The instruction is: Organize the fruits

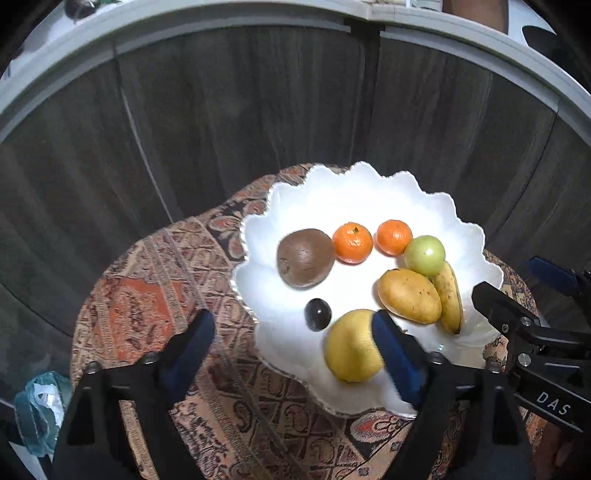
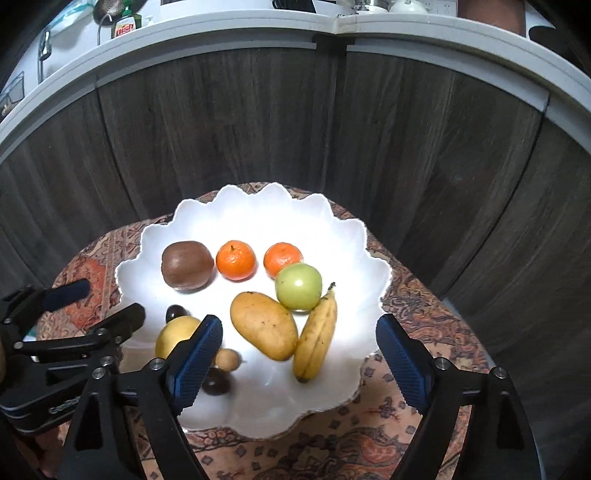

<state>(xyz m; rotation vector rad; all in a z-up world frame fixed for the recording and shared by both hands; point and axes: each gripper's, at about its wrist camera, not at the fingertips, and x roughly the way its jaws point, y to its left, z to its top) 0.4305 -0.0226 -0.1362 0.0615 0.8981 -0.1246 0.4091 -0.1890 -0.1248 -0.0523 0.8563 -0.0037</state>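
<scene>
A white scalloped plate (image 1: 365,192) (image 2: 236,206) holds a brown kiwi-like fruit (image 1: 305,257) (image 2: 187,264), two mandarins (image 1: 352,242) (image 1: 394,237), a green apple (image 1: 424,255) (image 2: 298,285), a mango (image 1: 409,295) (image 2: 263,325), a banana (image 1: 449,297) (image 2: 316,339), a yellow lemon (image 1: 352,346) (image 2: 175,334), a dark plum (image 1: 317,314), another dark fruit (image 2: 216,382) and a small tan fruit (image 2: 227,359). My left gripper (image 1: 293,328) is open, its right finger beside the lemon. My right gripper (image 2: 299,341) is open above the mango and banana.
The plate sits on a round table with a patterned cloth (image 1: 147,280) (image 2: 424,332). Dark wood cabinet doors (image 1: 240,110) stand behind under a grey counter edge (image 2: 221,26). A blue-green plastic bag (image 1: 40,410) lies low at the left.
</scene>
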